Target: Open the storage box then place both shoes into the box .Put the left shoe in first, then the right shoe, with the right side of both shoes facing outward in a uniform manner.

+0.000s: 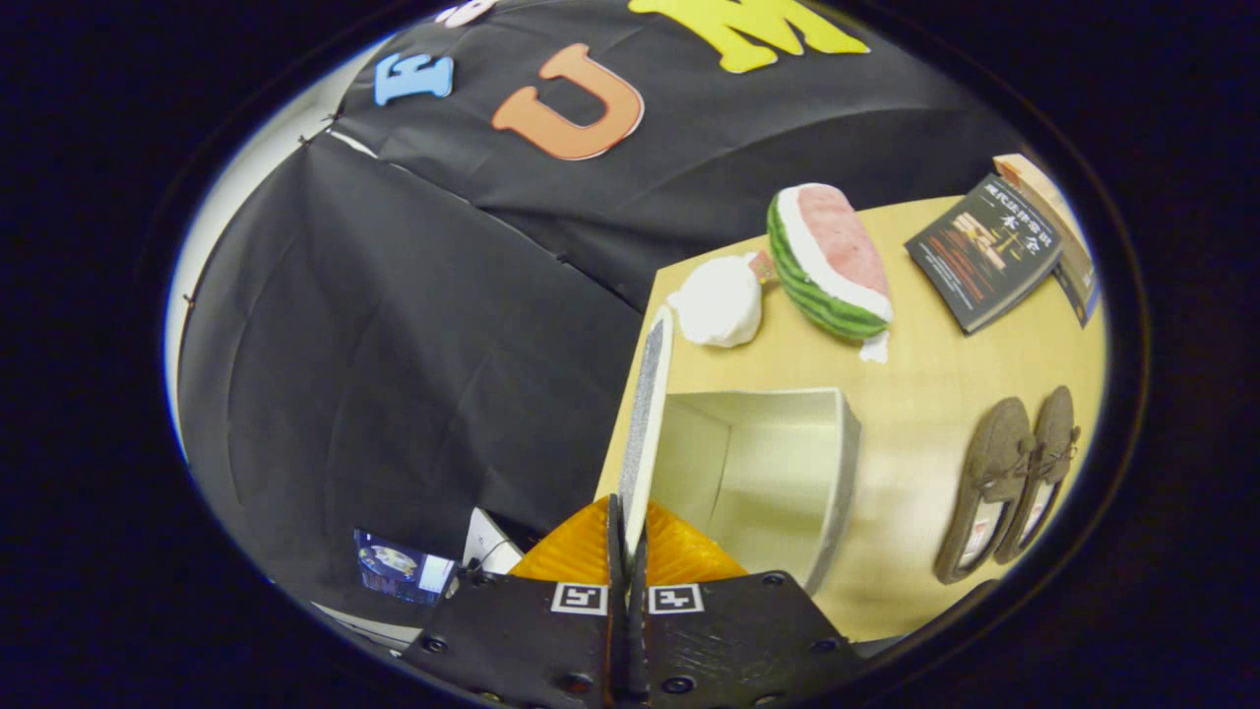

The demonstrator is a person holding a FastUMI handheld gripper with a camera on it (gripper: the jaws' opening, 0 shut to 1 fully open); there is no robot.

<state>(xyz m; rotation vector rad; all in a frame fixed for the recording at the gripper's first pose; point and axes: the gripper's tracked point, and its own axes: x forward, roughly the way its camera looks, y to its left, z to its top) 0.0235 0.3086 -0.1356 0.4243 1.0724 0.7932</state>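
Gripper (627, 537) pinched the raised lid (648, 423) of the storage box (778, 473), open w/ shoes (1014, 483) paired beside it on a pale wood table (915, 374); black cloth walled the booth behind.

The tool (627, 551) has two flat, broad finger bodies with a rough matte surface, dotted with round screw heads along their edges. Each carries a small square black-and-white marker near the inner seam. Ribbed pads (679, 551) fan out ahead.

Black cloth wall (394, 325) behind a pale wooden table (915, 384), evenly lit.
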